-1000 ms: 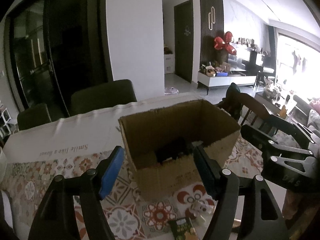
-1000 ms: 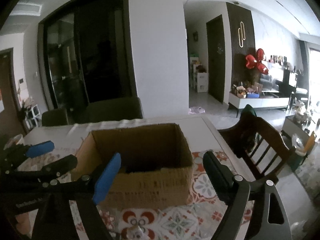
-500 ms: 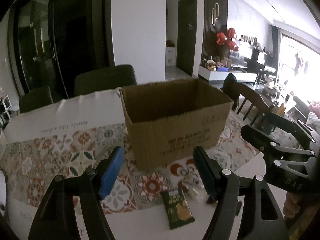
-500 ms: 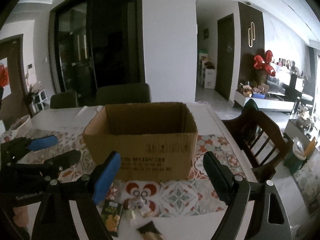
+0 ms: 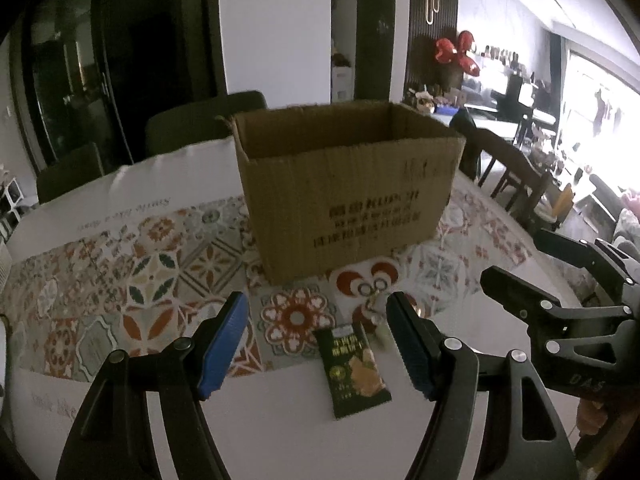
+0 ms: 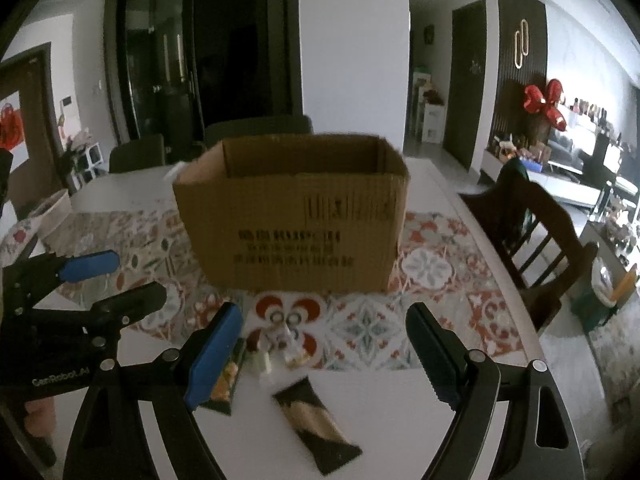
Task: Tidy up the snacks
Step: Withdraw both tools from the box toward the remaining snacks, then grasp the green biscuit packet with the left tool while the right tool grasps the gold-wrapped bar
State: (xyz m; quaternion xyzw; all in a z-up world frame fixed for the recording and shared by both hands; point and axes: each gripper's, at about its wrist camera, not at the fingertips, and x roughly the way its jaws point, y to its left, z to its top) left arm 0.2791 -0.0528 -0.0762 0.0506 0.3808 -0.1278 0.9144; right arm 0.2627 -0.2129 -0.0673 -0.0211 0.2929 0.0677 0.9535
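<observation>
The left tool (image 5: 316,340) points fwd and downward, its jaws stand apart w/ nothing gripped between the blue pads (image 5: 224,344). The right tool (image 6: 320,348) has the same pose, jaws apart a bit wider, nothing held. Both are side by side, near each other, not touching. In each wrist view a part of a hand (image 5: 592,416) shows under the other tool's body.
</observation>
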